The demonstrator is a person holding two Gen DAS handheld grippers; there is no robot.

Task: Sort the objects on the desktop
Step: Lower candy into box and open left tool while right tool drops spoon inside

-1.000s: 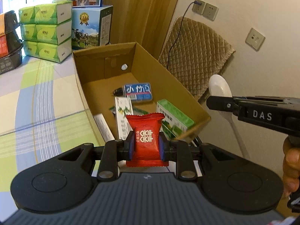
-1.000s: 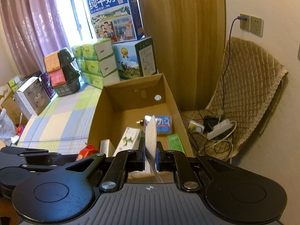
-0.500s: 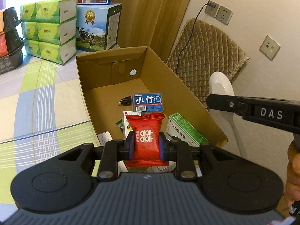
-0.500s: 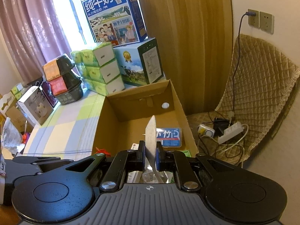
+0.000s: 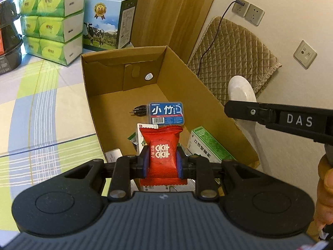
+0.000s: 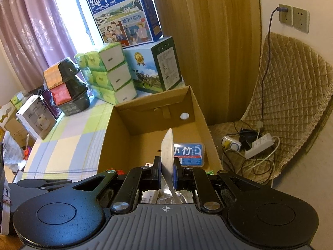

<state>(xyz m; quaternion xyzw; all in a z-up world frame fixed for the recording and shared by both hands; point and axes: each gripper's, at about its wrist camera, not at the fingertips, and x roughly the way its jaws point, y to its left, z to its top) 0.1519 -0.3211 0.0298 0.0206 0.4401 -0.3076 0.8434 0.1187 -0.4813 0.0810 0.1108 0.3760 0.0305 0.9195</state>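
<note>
The red candy packet [image 5: 162,153] is hanging pinched upright in the left gripper [image 5: 162,162] above the near end of the cardboard box [image 5: 210,102]. The right gripper [image 6: 167,174] is clamping a white spoon [image 6: 167,148] edge-on over the box. Judging from here, lowering closer before letting go should keep both from bouncing out.
</note>
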